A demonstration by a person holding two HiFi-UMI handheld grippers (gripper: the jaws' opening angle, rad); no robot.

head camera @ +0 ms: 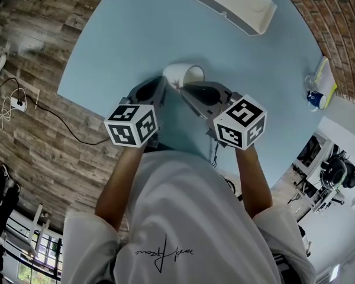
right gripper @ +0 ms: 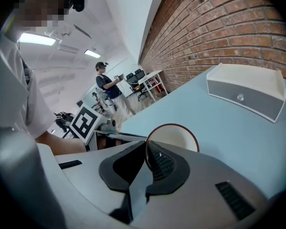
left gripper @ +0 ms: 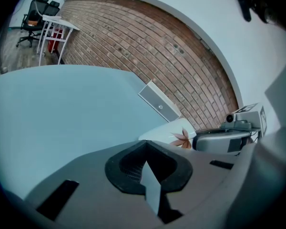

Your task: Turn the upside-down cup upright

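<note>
Right gripper pinches the rim of the tilted cup: rotate mouth-up, then lower it flat. Left gripper is closed and empty.

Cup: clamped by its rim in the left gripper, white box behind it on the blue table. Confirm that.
Wrong side: the right gripper holds the cup by its rim, as the right gripper view shows. The white box does stand behind it on the blue table.

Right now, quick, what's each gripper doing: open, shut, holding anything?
Left gripper: shut, nothing between its jaws.
Right gripper: shut on the dark red rim of the white cup.
</note>
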